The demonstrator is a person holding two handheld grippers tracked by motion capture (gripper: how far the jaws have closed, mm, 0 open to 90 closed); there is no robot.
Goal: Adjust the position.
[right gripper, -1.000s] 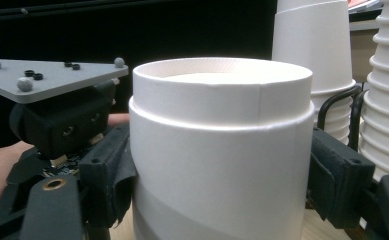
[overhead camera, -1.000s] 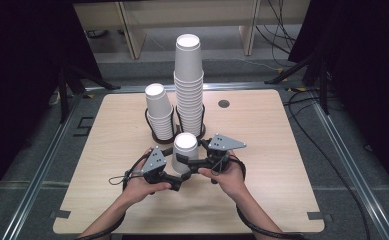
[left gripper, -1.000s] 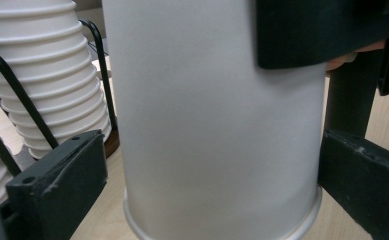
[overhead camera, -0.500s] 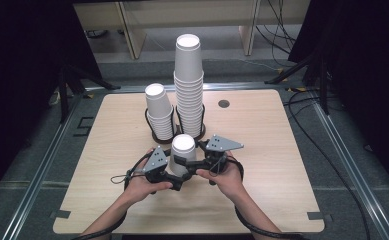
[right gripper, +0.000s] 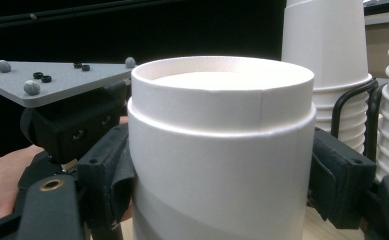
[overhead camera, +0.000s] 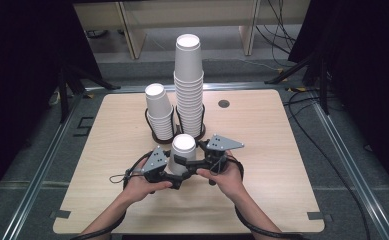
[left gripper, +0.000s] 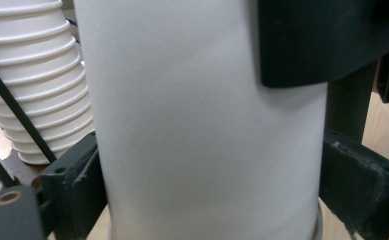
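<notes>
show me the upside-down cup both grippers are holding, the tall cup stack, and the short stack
upside-down cup (overhead camera: 184, 150): high view, upper side wall.
tall cup stack (overhead camera: 189, 95): high view, mid stack.
short stack (overhead camera: 160, 117): high view, ribbed rims.

- My table is pale wood with rounded corners and a small dark grommet near its far edge.
- Grey floor lies all round me, with metal rails framing the table.
- Black curtains hang at both sides.
- Beyond, I see light wooden furniture and loose cables on the floor.
</notes>
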